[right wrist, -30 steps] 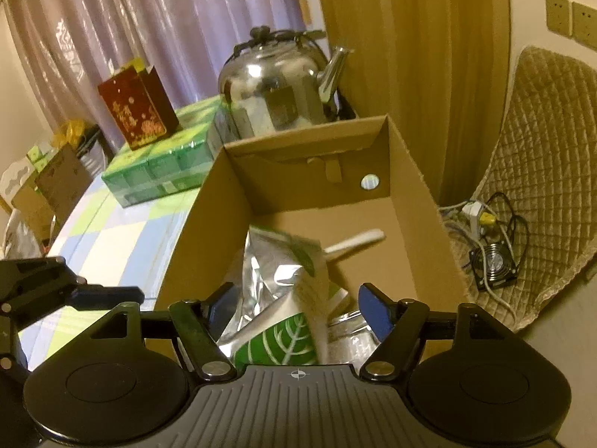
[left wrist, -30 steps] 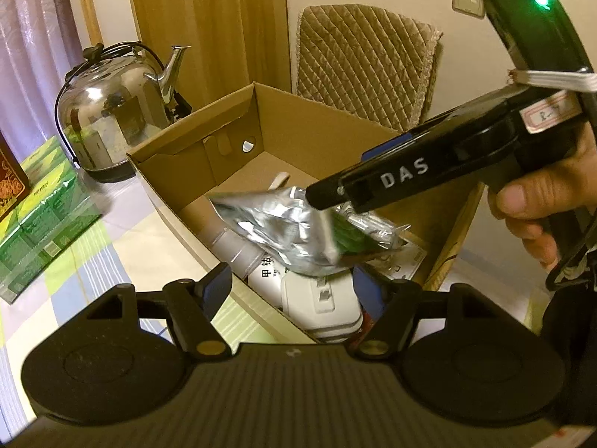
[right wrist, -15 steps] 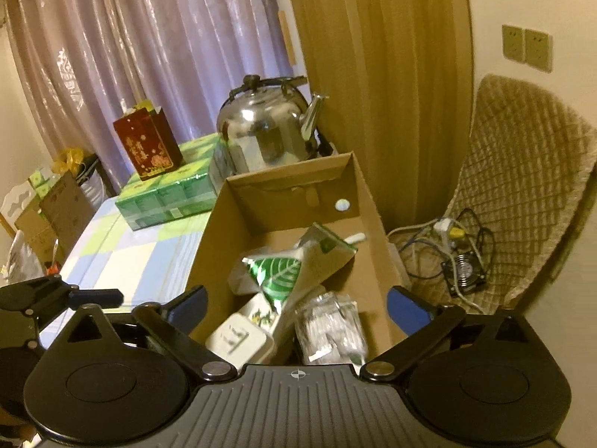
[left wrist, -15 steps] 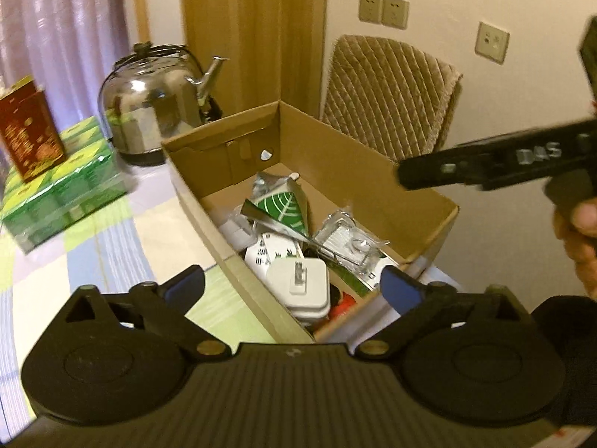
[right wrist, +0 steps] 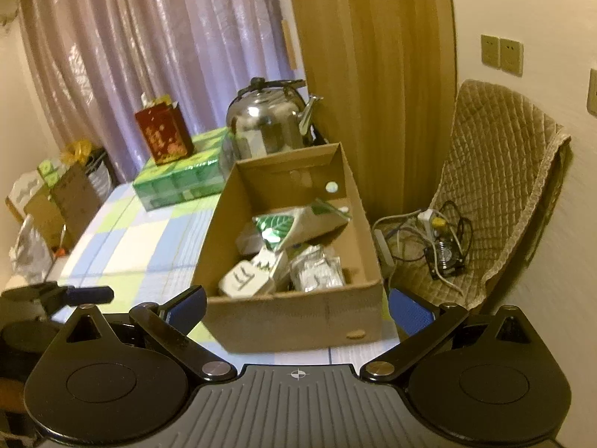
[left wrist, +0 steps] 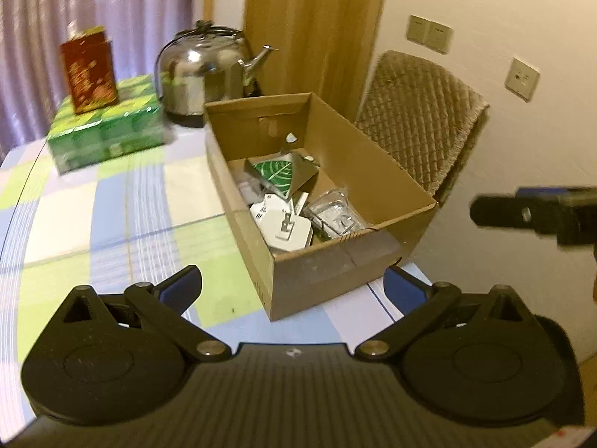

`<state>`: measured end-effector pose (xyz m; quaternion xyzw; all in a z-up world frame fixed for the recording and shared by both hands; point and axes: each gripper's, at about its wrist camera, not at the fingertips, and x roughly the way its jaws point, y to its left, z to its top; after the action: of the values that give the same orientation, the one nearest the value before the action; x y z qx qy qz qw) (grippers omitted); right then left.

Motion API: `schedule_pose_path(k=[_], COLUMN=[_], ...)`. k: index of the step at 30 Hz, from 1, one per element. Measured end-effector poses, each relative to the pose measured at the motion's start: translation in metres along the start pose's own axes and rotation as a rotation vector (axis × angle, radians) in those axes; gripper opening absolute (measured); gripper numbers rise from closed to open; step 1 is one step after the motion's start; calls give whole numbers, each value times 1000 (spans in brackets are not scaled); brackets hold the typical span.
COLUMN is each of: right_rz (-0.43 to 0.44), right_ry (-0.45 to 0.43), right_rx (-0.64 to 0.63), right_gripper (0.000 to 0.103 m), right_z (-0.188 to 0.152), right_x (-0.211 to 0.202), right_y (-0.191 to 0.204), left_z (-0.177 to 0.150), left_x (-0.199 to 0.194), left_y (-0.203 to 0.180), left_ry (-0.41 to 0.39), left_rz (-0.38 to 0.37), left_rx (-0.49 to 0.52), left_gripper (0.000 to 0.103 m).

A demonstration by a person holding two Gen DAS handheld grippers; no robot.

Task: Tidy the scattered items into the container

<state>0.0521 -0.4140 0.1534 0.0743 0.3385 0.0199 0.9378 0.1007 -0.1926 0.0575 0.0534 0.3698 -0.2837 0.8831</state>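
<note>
An open cardboard box (left wrist: 335,272) (right wrist: 298,317) stands at the table's right edge. Inside lie a silver pouch with a green leaf print (left wrist: 278,171) (right wrist: 283,226), a white plug adapter (left wrist: 285,226) (right wrist: 244,280), and a clear plastic packet (left wrist: 334,216) (right wrist: 317,270). My left gripper (left wrist: 293,287) is open, empty, and held back from the box's near corner. My right gripper (right wrist: 296,304) is open and empty too, just in front of the box's near wall. In the left wrist view the right gripper's dark body (left wrist: 537,212) shows at the right edge.
A steel kettle (left wrist: 209,71) (right wrist: 272,119), a green carton pack (left wrist: 106,128) (right wrist: 183,179) and a red box (left wrist: 89,71) (right wrist: 164,136) sit behind the cardboard box. A quilted chair (left wrist: 418,119) (right wrist: 496,186) holding cables stands to the right. Checked tablecloth (left wrist: 112,205) spreads to the left.
The right gripper let go of the leaf-print pouch, which now lies in the box. Both grippers have pulled up and back from the box, their jaws spread wide.
</note>
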Motion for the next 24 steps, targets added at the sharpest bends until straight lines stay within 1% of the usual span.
schedule_pose_path(k=[2, 5, 8, 12, 17, 24], right_rz=[-14, -16, -30, -22, -4, 3], right_ry=[7, 27, 36, 43, 56, 67], right_rx=[-16, -19, -14, -10, -19, -22], right_gripper=[101, 101, 101, 101, 101, 101], right_z=[-5, -14, -21, -25, -30, -33], right_x=[-3, -8, -13, -17, -18, -15], right_y=[2, 2, 1, 1, 8, 12], left_z=[-2, -6, -10, -18, -25, -31], left_x=[-4, -8, -14, -20, -27, -33], left_y=[1, -2, -3, -6, -7, -7], left_ry=[-3, 20, 26, 37, 41, 34], left_rz=[21, 61, 72, 69, 84, 96], left_rx=[-29, -34, -55, -92, -144, -165], left_gripper=[102, 102, 102, 102, 102, 102])
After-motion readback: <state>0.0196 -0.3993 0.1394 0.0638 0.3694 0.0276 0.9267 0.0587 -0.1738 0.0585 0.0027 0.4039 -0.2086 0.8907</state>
